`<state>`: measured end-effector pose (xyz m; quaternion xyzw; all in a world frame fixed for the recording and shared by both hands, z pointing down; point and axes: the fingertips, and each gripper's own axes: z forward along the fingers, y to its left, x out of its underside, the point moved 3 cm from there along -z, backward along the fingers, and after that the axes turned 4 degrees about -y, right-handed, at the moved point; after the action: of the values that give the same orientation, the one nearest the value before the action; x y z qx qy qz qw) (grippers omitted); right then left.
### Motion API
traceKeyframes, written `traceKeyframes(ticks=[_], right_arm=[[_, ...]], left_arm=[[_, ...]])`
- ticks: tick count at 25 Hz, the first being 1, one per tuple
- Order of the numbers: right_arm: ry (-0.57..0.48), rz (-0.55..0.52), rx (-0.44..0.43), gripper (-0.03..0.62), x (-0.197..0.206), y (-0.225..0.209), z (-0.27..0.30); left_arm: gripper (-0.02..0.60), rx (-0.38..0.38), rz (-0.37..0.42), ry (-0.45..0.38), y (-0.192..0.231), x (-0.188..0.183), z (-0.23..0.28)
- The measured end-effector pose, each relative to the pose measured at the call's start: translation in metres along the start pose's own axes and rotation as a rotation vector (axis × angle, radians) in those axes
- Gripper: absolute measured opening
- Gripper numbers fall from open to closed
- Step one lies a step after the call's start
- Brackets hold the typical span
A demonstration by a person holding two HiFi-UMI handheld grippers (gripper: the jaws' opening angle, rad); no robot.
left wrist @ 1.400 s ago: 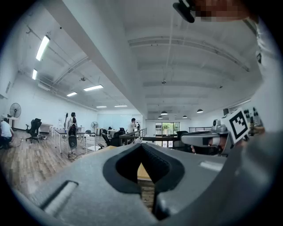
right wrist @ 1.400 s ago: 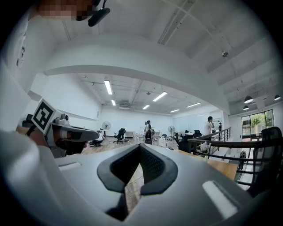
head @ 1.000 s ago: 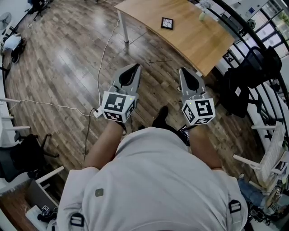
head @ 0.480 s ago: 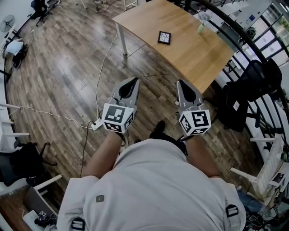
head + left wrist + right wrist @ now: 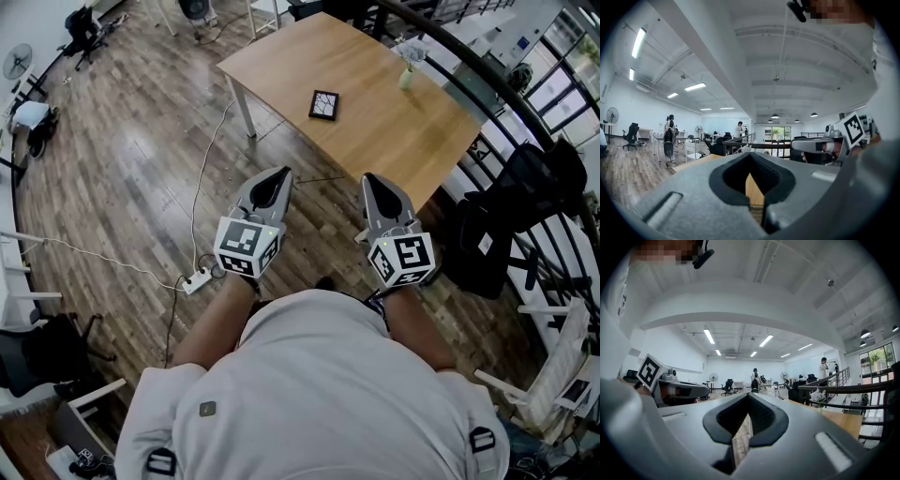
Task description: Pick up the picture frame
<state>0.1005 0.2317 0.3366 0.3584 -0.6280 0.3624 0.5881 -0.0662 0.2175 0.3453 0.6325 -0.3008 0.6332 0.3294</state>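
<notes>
Head view – frame: picture frame [image 5: 323, 105] lies flat on the wooden table [image 5: 394, 141], toward its left end, near the front edge
Head view – bearing: straight ahead, well apart from both tongs – about midway btw the lines of the left gripper [image 5: 277, 174] and the right gripper [image 5: 373, 180], neither clearly nearer
Head view – axis: near square, long side approx. running away from the person, slightly skewed
Head view – room: bare tabletop all round the frame; vase [image 5: 406, 75] well off to its right; cable and power strip [image 5: 197, 279] on the floor at left
Left gripper view: jaws pressed together, nothing btw them; sliver of tabletop past the tips, frame not made out
Right gripper view: jaws pressed together, empty – table to the right, frame not visible
</notes>
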Motion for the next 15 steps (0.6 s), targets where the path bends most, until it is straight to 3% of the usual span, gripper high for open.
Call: traceKeyframes(ticks=[6, 15], right_arm=[[0.009, 0.029, -0.021, 0.009, 0.010, -0.037, 0.018], [0.024, 0.032, -0.015, 0.009, 0.014, -0.056, 0.062]], left_arm=[[0.002, -0.006, -0.012, 0.011, -0.002, 0.005, 0.047], [0.002, 0.025, -0.031, 0.015, 0.024, 0.008, 0.092]])
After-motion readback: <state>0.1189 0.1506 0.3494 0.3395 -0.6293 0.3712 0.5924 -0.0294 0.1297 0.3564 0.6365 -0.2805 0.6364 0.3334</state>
